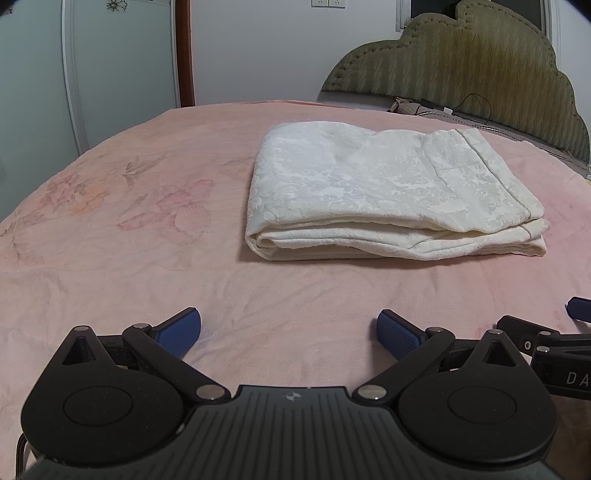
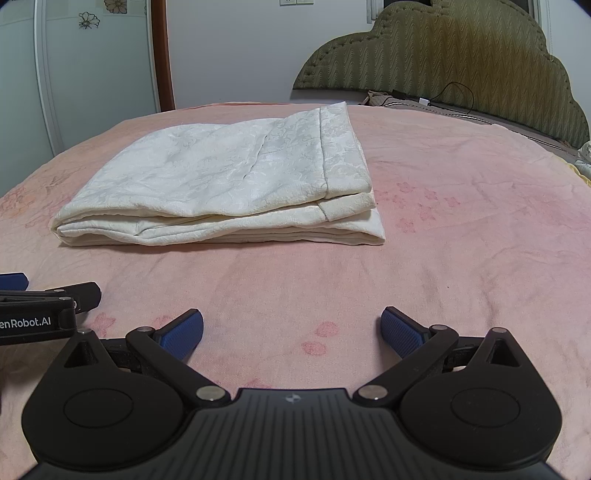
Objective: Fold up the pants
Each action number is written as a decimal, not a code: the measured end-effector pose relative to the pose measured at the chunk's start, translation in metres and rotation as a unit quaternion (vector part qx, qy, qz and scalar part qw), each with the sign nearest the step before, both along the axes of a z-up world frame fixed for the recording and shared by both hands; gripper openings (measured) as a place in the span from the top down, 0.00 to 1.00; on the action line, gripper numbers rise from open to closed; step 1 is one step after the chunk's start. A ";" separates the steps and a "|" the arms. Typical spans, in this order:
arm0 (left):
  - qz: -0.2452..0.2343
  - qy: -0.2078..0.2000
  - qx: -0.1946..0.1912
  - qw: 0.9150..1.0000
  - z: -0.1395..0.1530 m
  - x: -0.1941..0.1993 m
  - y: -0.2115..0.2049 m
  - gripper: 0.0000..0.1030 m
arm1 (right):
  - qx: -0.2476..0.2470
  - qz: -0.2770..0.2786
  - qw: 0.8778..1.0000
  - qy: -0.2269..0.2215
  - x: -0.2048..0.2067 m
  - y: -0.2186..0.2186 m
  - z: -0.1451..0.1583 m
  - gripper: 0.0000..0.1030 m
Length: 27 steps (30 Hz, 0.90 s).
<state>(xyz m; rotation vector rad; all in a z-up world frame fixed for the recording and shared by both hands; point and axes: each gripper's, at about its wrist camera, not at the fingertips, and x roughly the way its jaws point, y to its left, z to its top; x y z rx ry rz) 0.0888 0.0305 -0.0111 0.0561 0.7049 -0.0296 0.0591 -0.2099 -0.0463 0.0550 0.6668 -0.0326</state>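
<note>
Left gripper [image 1: 289,334] and right gripper [image 2: 291,332] sit low, side by side, jaws spread, empty. Folded pants [image 1: 388,192] lie beyond on the bed [image 1: 110,240]; headboard [image 1: 480,62] far right.

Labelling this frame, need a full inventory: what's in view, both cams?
pants: 1, cream white, folded in a flat stack on the bed, ahead of both grippers, touched by neither
bedspread: 1, pink with faint flowers, covers the bed
headboard: 1, olive green, padded, far right end of the bed
cable: 1, black, with a small white plug, at the foot of the headboard
wardrobe door: 1, pale with flower stickers, far left
wall sockets: 2, white, top of the wall
left gripper: 1, black, blue fingers spread, empty, low over the bedspread
right gripper: 1, black, blue fingers spread, empty, beside the left one
</note>
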 end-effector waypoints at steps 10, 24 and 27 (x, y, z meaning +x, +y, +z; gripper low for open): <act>0.000 0.000 0.000 1.000 0.000 0.000 0.000 0.00 | 0.000 0.000 1.000 0.000 0.000 0.000 0.000 0.00; 0.000 -0.001 -0.004 1.000 0.000 0.000 0.001 0.00 | 0.000 0.000 1.000 0.000 0.000 0.000 0.000 0.00; 0.001 -0.002 -0.007 1.000 0.000 -0.001 0.001 0.00 | 0.000 0.000 1.000 0.000 0.000 0.000 0.000 0.00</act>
